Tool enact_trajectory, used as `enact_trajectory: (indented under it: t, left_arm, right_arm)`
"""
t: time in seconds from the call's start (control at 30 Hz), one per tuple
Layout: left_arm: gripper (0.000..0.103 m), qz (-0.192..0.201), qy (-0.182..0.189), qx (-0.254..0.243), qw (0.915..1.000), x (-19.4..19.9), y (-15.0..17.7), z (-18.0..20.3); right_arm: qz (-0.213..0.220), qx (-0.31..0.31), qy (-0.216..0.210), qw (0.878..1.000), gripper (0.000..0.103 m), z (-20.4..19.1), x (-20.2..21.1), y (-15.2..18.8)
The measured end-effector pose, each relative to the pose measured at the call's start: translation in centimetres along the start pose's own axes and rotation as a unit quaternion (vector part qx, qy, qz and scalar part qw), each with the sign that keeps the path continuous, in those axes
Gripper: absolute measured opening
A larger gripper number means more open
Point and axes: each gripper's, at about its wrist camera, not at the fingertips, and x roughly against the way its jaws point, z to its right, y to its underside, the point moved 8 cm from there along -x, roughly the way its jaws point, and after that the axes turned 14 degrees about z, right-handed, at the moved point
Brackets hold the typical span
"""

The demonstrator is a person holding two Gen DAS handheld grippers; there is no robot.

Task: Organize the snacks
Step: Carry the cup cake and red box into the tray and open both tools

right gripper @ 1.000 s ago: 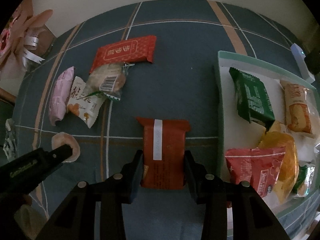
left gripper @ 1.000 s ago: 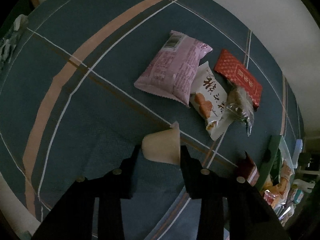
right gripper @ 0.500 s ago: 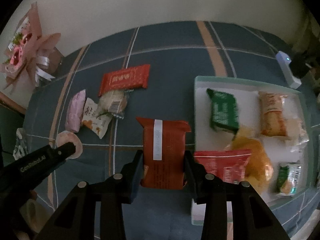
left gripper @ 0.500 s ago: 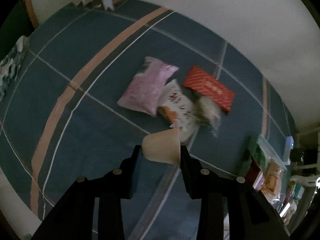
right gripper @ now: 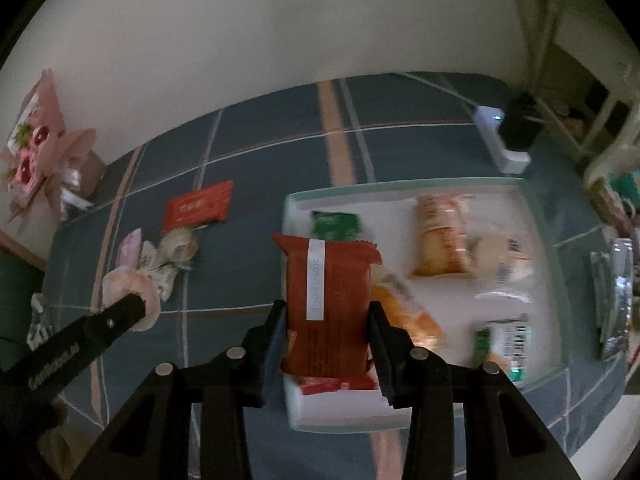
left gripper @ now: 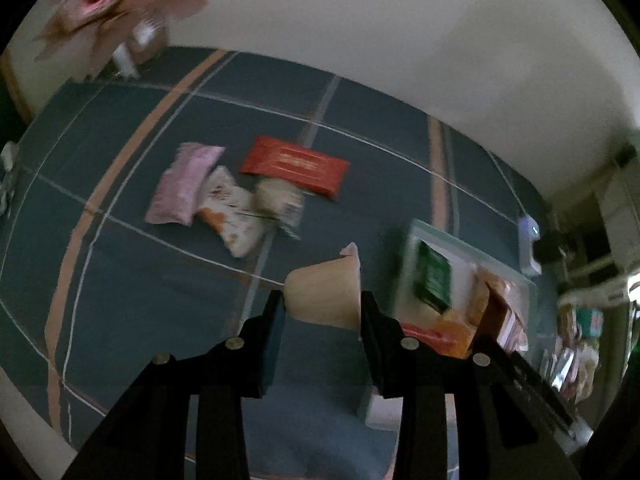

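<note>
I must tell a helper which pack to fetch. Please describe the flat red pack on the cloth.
On the blue plaid cloth, left of the white tray, four snacks lie in a cluster. The red pack is farthest from the tongs, nearest the wall: the only red, flat, oblong one.

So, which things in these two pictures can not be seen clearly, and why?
- Left wrist view: printing on the long red wrapped bar is lost to motion blur.
- Left wrist view: the pale round snack in the left gripper shows one side only.
- Right wrist view: the orange-red packet in the right gripper hides part of the white tray.
</note>
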Motion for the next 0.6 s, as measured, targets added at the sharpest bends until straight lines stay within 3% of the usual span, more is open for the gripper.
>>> enact_trajectory:
  t: [0.43, 0.6]
  left_arm:
    - [0.039, -0.035, 0.045, -0.089, 0.9944, -0.9, 4.6, 8.3]
    - [0.039, -0.054, 0.05, -0.122, 0.9899, -1.6, 7.0, 10.6]
  right_arm:
    - [0.022, -0.022, 0.058, 0.998, 0.042, 8.6, 2.7, -0.3]
    - [0.013, -0.027, 0.074, 0.997, 0.042, 11.1, 2.5, 0.7]
